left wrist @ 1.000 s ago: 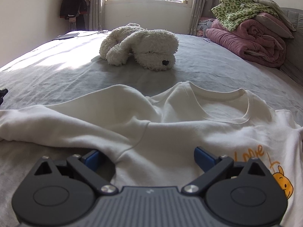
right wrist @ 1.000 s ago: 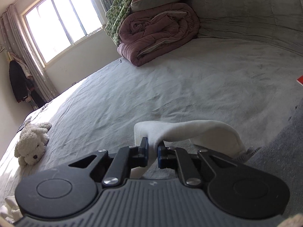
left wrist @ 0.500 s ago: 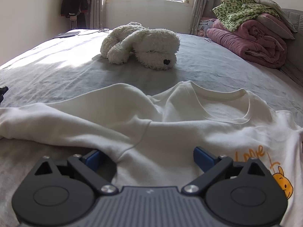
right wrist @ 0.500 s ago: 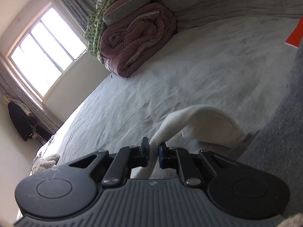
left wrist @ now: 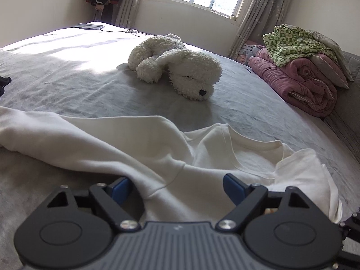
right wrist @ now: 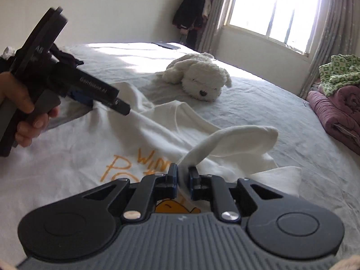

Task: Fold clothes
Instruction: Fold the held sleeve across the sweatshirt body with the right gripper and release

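A white sweatshirt point(left wrist: 135, 148) with orange lettering point(right wrist: 126, 166) lies spread on the grey bed point(left wrist: 67, 74). My right gripper point(right wrist: 182, 175) is shut on one white sleeve point(right wrist: 236, 137), which arcs up and over the shirt's front. My left gripper point(left wrist: 177, 187) hovers over the other shoulder seam. Its jaws are wide and closing, with a fold of shirt fabric lying between the blue pads point(left wrist: 234, 186) and not pinched. In the right wrist view a hand point(right wrist: 24, 112) holds the left gripper point(right wrist: 112, 103) at the shirt's far left shoulder.
A white plush dog point(left wrist: 180, 67) lies beyond the collar. Folded pink and green bedding point(left wrist: 303, 72) is piled at the right against the headboard. Dark clothes point(right wrist: 65, 56) sit at the bed's left edge. A window and curtains stand behind.
My right gripper has swung a long way across with the sleeve, from the bare bed onto the shirt's printed front, rolling as it went. The left gripper rolled and its jaws narrowed a little.
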`<state>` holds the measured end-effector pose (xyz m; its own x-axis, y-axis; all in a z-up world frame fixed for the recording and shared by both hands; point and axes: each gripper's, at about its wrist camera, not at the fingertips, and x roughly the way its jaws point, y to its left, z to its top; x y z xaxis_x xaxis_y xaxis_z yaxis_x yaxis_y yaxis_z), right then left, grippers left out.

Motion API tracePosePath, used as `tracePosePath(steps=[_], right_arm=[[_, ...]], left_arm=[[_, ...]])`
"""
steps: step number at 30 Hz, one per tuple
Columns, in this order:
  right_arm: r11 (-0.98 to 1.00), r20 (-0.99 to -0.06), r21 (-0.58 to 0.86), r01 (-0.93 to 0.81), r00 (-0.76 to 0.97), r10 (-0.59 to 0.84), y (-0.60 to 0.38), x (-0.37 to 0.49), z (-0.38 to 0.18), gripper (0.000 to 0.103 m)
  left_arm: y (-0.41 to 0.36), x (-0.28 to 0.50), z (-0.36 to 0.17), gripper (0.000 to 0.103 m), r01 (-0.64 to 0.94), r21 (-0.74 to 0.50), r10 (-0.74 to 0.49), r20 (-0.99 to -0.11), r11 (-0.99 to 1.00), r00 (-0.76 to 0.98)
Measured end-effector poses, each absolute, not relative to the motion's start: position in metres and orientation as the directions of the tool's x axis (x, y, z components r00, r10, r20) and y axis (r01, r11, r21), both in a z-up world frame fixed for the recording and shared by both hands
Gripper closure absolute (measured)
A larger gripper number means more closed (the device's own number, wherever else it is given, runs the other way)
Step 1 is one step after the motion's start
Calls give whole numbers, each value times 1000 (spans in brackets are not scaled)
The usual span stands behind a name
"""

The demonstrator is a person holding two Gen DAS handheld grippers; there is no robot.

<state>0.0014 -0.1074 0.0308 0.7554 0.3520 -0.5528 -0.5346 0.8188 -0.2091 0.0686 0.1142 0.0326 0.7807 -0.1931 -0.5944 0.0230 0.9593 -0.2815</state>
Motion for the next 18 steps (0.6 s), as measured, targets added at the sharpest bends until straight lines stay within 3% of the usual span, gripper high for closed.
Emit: tracePosePath(steps=[6,8,10,18], right_arm=[[765,-586,-119,-633,667,461,-116,-11,37,81],[746,-596,-52,-664,620,510,-123,-11,41,66],[718,-610,-5,-697,571,550,-128,-14,43,60],[765,-595,7,-644,613,521,-153,-9,58,60]], left_arm=[[119,68,37,16,38,-330,-233,-576,943,784],[121,68,39,16,44,-360,-256,-567,932,783],[124,67,40,16,49,-392,-279,-557,919,783],[123,63,44,16,88,-443,-333,-515,892,790]])
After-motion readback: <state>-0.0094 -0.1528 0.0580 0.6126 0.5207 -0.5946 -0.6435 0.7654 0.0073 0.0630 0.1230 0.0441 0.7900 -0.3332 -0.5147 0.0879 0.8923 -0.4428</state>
